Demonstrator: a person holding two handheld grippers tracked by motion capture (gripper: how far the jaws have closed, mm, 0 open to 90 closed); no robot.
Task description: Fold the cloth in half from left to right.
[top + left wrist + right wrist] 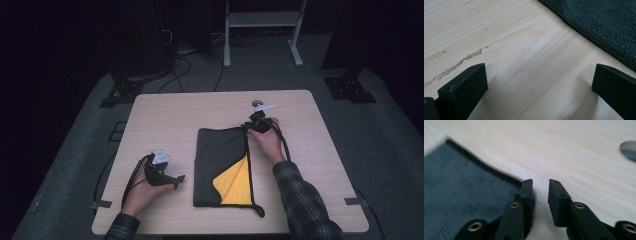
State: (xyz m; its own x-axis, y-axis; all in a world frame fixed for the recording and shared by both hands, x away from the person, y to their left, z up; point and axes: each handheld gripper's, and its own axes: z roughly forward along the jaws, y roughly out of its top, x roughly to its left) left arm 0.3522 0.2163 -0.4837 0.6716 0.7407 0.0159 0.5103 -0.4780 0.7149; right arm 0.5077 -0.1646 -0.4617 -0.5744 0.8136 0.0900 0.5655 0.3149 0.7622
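On the pale wood-grain surface [160, 112], the left gripper [165, 176] rests with jaws spread wide, holding nothing. Just right lies a folded fleecy black cloth [220, 152], its yellow lining [235, 182] showing. At its far right corner, the right gripper [540, 195] has jaws slightly parted, empty.

Grey floor [75, 150], white stand [262, 30] (dim room)

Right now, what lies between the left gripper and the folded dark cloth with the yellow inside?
Only bare light wooden tabletop separates the left gripper from the cloth, as the high view and left gripper view show.
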